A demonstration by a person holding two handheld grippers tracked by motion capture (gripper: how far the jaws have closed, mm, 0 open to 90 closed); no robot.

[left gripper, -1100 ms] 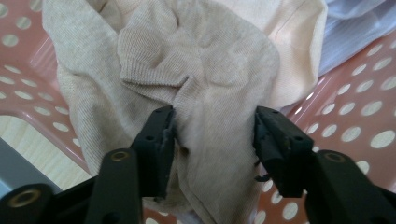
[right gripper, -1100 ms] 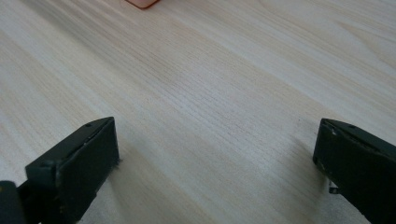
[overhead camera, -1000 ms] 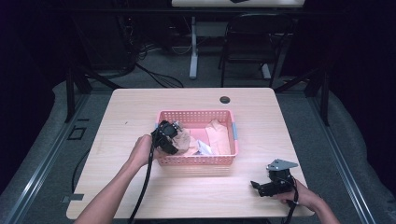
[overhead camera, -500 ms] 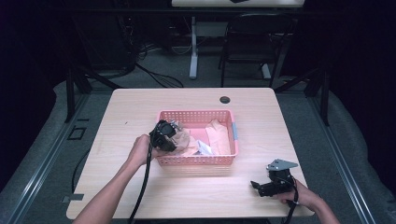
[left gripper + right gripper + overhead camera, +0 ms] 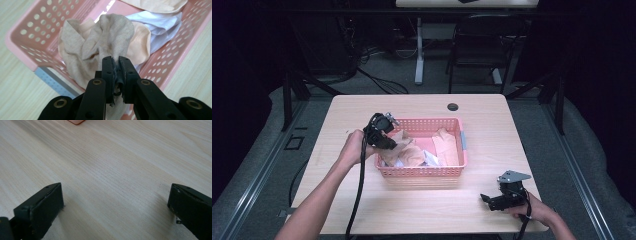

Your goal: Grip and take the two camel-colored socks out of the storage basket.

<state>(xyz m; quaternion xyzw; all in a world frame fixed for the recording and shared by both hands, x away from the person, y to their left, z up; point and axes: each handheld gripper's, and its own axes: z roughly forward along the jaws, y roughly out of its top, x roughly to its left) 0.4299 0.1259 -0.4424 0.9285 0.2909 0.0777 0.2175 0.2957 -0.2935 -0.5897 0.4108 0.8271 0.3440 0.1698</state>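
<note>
Left gripper: fingers pressed together on a fold of the tan sock, having just closed on it. The pinched fold runs down between the fingers; the rest of the sock spreads out beyond the fingertips, crumpled, over the near corner of the pink basket. In the high view this gripper sits at the basket's left end, held in the person's left hand.

Tan sock: partly in the basket, draped against its wall just ahead of the left fingers. Directly behind it lies a peach cloth, touching it; farther beyond the fingertips, a white cloth.

Pink basket: perforated walls, standing on the desk under and around the left fingers.

Right gripper: fingers spread wide, nothing between them, low over bare desk. A corner of the basket shows well ahead of the fingertips. In the high view this gripper is well apart from the basket, near the desk's front right edge.
</note>
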